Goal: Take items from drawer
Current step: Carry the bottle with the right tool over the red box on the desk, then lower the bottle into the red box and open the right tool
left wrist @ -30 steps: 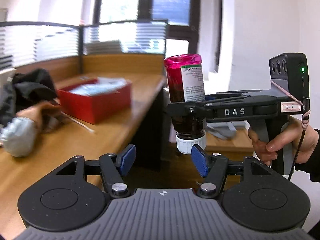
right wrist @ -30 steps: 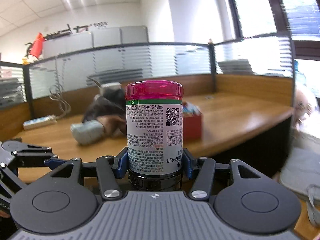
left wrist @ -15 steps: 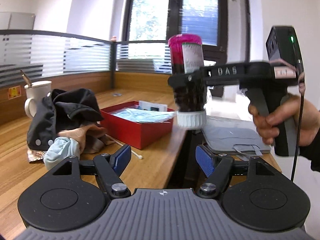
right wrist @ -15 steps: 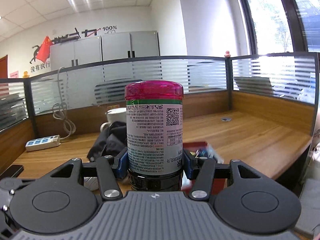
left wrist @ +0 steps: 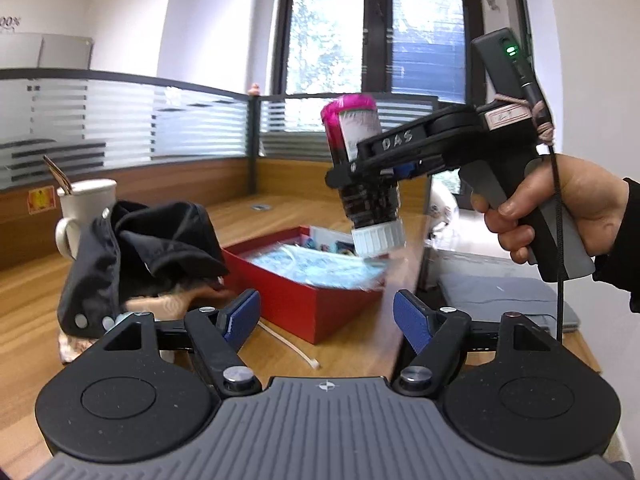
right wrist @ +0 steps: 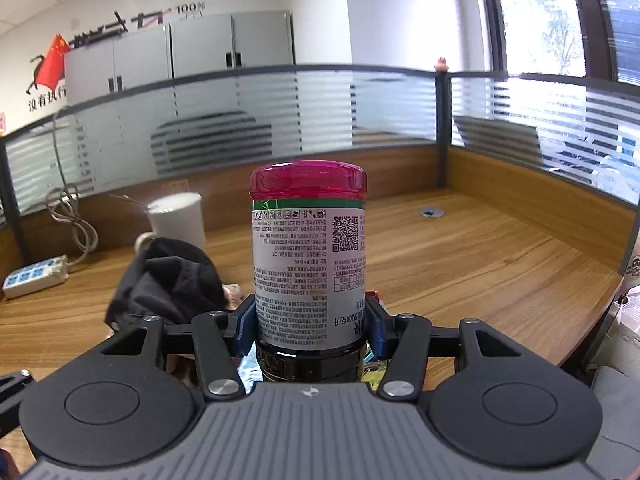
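The right tool [right wrist: 308, 330] grips a pink-topped bottle [right wrist: 307, 256] upside down above the red box [left wrist: 304, 292]. The left tool [left wrist: 326, 316], at 6 o'clock, gapes wide and empty over the table [left wrist: 32, 304].

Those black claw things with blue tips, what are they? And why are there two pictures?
They are two grabbers, each held in a person's hand, and each carries its own camera. The left camera shows the left gripper open and empty. Ahead of it, a hand holds the right gripper, which squeezes a bottle upside down, white cap lowest. The right camera looks along that same gripper, so the bottle fills the view. On the wooden desk lie a red box, black cloth and a white mug.
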### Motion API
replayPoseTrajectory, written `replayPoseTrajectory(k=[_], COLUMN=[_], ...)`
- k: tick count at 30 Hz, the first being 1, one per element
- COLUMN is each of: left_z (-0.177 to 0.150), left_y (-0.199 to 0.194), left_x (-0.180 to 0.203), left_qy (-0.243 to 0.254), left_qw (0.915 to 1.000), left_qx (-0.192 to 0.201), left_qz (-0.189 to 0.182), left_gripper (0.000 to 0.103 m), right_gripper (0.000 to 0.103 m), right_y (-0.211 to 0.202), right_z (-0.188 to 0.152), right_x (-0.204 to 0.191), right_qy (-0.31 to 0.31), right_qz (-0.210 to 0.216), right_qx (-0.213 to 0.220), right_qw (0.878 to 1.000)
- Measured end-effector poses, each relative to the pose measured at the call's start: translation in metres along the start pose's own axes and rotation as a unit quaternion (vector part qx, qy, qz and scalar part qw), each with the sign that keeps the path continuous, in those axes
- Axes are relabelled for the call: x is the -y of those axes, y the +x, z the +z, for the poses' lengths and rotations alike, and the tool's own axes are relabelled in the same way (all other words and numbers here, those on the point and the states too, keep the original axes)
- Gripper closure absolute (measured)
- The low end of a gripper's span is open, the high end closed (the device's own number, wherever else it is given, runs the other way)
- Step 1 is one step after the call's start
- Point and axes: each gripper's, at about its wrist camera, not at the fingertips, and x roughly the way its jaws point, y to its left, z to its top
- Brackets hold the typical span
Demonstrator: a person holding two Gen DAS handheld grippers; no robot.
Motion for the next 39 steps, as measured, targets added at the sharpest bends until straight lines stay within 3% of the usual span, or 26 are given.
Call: replayPoseTrajectory(k=[9,21,39], left_z=[0.003,-0.001,0.002], left_y=[0.017,0.034,0.025], left_x=[-0.002,0.001,0.013], left_qy=[0.004,0.007,0.005], left_qw=[0.9998,0.9998,0.9999], left_qx=[0.001,-0.014,-0.005], left_qz=[0.018,0.016,0.007], left_gripper=[0.024,0.024,0.024], right_gripper=[0.043,0.045,0.045], right_y=[0.059,0.082,0.023], right_z=[0.001,-0.005,0.0], right_x=[0.013,0.022,0.02], right_qy=[-0.022,-0.011,0.013], right_qz=[-0.011,-0.013,-0.001], right_qx=[-0.066,-0.059,-0.033], right_qw=[0.998,0.998,0.999])
